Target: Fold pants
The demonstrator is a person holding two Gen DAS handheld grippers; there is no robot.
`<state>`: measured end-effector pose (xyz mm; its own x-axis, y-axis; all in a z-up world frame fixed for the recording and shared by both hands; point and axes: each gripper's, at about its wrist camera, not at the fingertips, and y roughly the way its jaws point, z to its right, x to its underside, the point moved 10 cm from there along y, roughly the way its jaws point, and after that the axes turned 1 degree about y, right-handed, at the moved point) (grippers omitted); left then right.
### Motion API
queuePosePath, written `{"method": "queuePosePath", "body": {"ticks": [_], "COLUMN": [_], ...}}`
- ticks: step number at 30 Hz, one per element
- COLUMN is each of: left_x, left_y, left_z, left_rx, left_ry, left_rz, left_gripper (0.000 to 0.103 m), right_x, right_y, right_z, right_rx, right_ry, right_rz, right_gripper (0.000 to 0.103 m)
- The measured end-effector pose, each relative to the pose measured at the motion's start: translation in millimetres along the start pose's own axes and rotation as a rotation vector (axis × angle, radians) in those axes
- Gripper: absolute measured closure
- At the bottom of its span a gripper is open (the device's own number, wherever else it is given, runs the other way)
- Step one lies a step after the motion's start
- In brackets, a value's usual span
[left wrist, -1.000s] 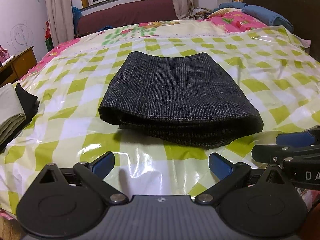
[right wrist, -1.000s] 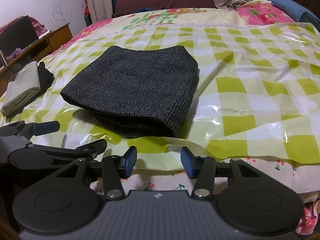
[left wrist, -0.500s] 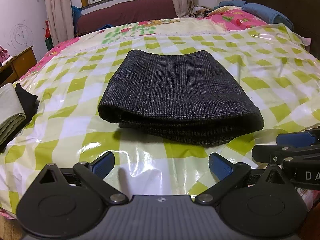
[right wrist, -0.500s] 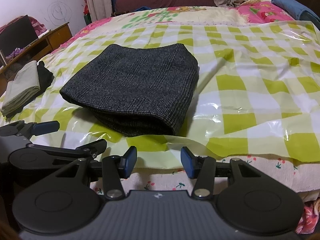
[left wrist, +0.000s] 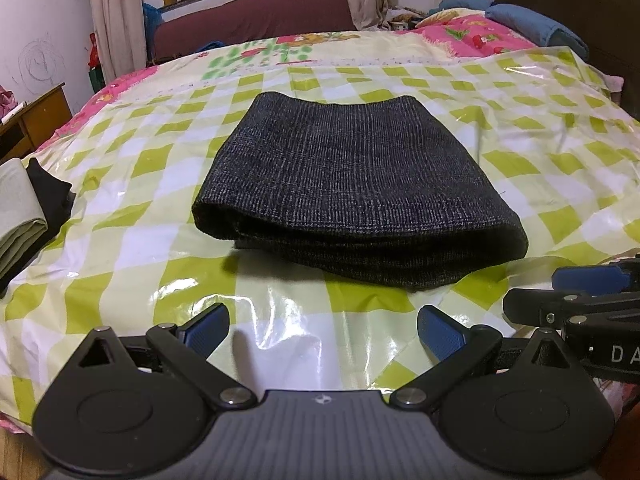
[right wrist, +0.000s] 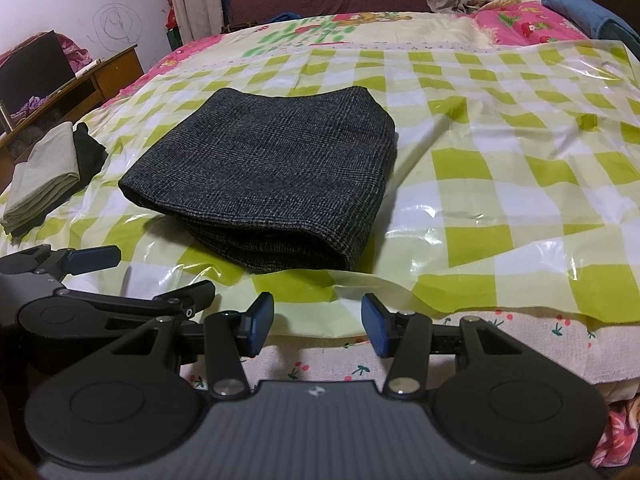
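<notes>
A bed is covered by a glossy plastic sheet checked in lime green and white, laid over floral bedding. At the sheet's left edge sits a small stack of folded clothes, a pale olive piece beside a black one. A wooden desk stands against the scribbled wall to the left; blue bedding lies at the far right by a dark headboard, and a maroon sofa stands under the curtained window.

The pants, dark grey with a fine check, lie folded into a compact, layered rectangle near the middle of the sheet, the rounded fold edge facing the cameras. Nothing lies between them and either tool.

The left gripper is held low over the near edge of the sheet, its blue-padded fingers spread wide and empty; the pants lie ahead of it, not touched. The right gripper is held just off the bed's near edge, fingers likewise parted and empty, with the pants ahead and slightly left. Each tool appears at the margin of the other's view, side by side.
</notes>
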<state>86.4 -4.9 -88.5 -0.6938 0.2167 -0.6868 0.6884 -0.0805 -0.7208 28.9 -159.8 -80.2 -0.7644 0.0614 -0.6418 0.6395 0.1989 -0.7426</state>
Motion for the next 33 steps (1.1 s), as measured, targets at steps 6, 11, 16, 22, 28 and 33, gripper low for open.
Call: {"method": "queuePosePath", "body": {"ticks": [6, 11, 16, 22, 28, 33], "left_x": [-1.3, -1.4, -1.3, -1.3, -1.4, -1.3], "left_y": [-2.2, -2.6, -2.7, -2.9, -2.8, -2.9], "left_z": [0.0, -0.1, -0.1, -0.7, -0.6, -0.8], "left_rx": [-0.012, -0.014, -0.014, -0.013, -0.013, -0.012], "left_ry": [0.005, 0.006, 0.006, 0.003, 0.004, 0.002], "left_rz": [0.013, 0.012, 0.010, 0.008, 0.008, 0.006], "left_gripper": [0.000, 0.000, 0.000, 0.000, 0.000, 0.000], "right_x": [0.2, 0.4, 0.5, 0.4, 0.3, 0.3], "right_y": [-0.5, -0.7, -0.7, -0.7, -0.7, -0.7], "right_z": [-0.3, -0.6, -0.8, -0.8, -0.9, -1.1], "right_rx": [-0.001, -0.001, -0.001, -0.001, -0.001, -0.001], "right_ry": [0.005, 0.008, 0.007, 0.008, 0.007, 0.007], "right_rz": [0.001, -0.001, -0.002, -0.002, -0.002, -0.002], "right_gripper": [0.053, 0.053, 0.053, 0.053, 0.053, 0.053]}}
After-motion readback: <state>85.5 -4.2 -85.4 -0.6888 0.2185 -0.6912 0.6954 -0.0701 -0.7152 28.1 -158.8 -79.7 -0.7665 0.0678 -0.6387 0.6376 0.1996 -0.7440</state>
